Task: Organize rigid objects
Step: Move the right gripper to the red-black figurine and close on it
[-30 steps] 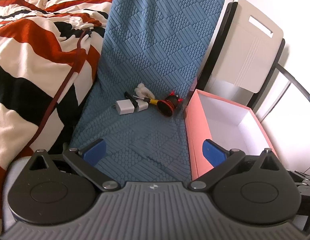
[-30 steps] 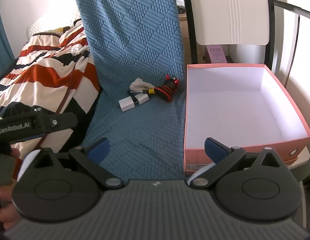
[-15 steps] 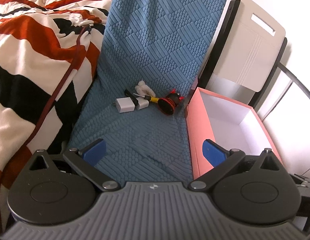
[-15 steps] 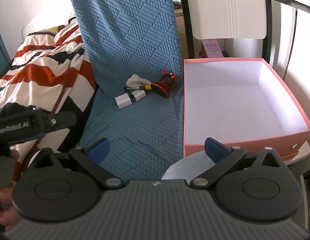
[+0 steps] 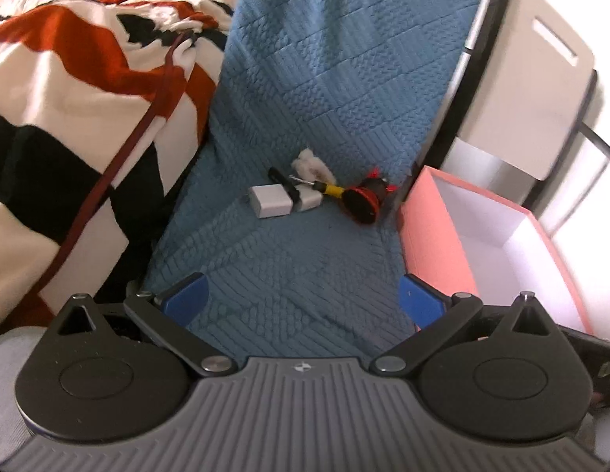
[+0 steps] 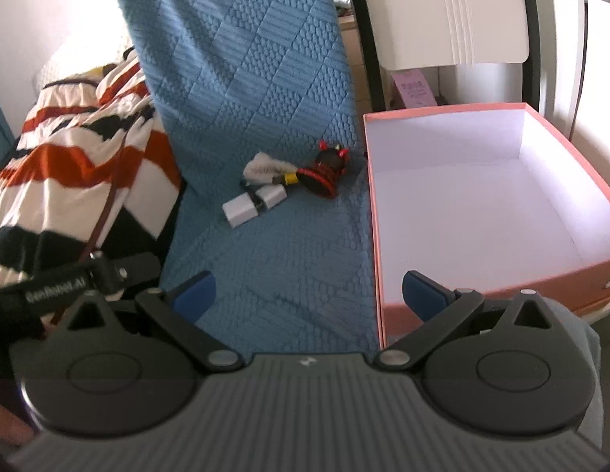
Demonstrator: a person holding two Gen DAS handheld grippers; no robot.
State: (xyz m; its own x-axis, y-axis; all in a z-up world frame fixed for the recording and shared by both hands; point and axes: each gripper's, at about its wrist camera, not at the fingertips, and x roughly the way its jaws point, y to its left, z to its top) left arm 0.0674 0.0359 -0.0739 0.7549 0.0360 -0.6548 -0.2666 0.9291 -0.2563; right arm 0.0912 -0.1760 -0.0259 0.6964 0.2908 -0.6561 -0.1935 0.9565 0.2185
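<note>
A textured blue mat (image 5: 336, 90) runs down from an upright surface and out flat. To its left lies a rumpled bed blanket (image 5: 69, 78) striped red, black and cream, crossed by a dark red cord (image 5: 120, 157). A white folding chair (image 6: 450, 11) with a black frame stands behind, at right.

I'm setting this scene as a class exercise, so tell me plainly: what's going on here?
A person holds two grippers, both open and holding nothing, above a blue quilted mat. The left gripper and right gripper point toward a small pile: a white charger, a second white block, a yellow-handled screwdriver, a red-and-black toy and a white wad. The pink box beside them is empty, so no item has been put away.
</note>
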